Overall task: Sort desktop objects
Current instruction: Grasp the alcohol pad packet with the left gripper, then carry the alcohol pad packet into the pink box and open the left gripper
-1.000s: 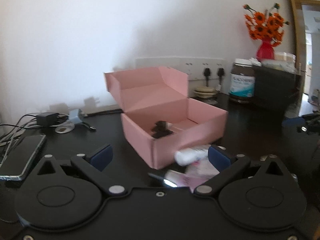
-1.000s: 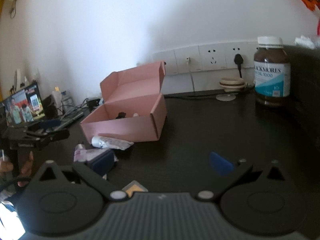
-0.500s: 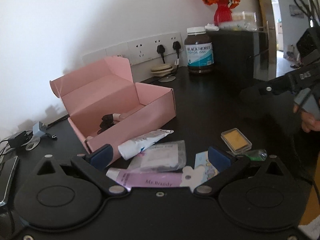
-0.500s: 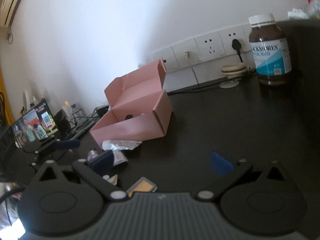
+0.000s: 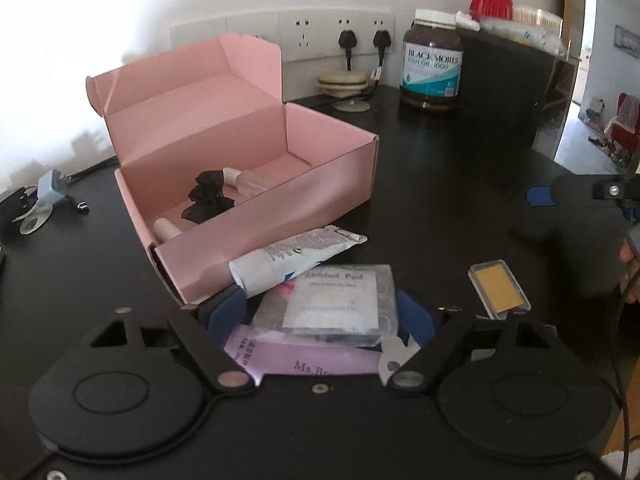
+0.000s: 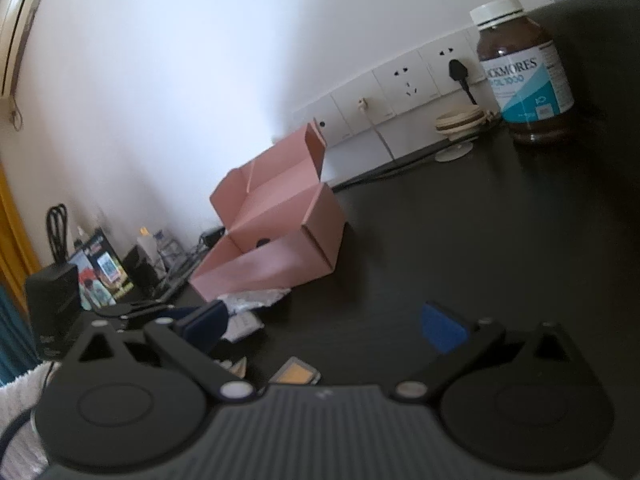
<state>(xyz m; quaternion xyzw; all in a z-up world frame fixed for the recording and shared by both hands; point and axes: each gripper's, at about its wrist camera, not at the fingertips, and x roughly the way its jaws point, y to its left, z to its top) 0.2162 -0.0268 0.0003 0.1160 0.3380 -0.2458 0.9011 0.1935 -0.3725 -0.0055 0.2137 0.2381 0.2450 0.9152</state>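
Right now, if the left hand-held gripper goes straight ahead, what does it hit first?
Likely the alcohol pad pack, lying between the open fingers of the left hand-held gripper on the purple pouch. Beyond it lie the white tube and pink box. Depth is uncertain.

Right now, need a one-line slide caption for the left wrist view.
Open left gripper straddles an alcohol pad pack beside the tube, in front of the open pink box.

Left gripper [image 5: 320, 314] moved in lower and closer: alcohol pad packet [image 5: 334, 306] now sits between its open fingers, earlier it lay ahead of them. Right gripper [image 6: 324, 326] tilted, swung off pink box [image 6: 272, 240]; yellow case [image 6: 296, 372] now under its body.
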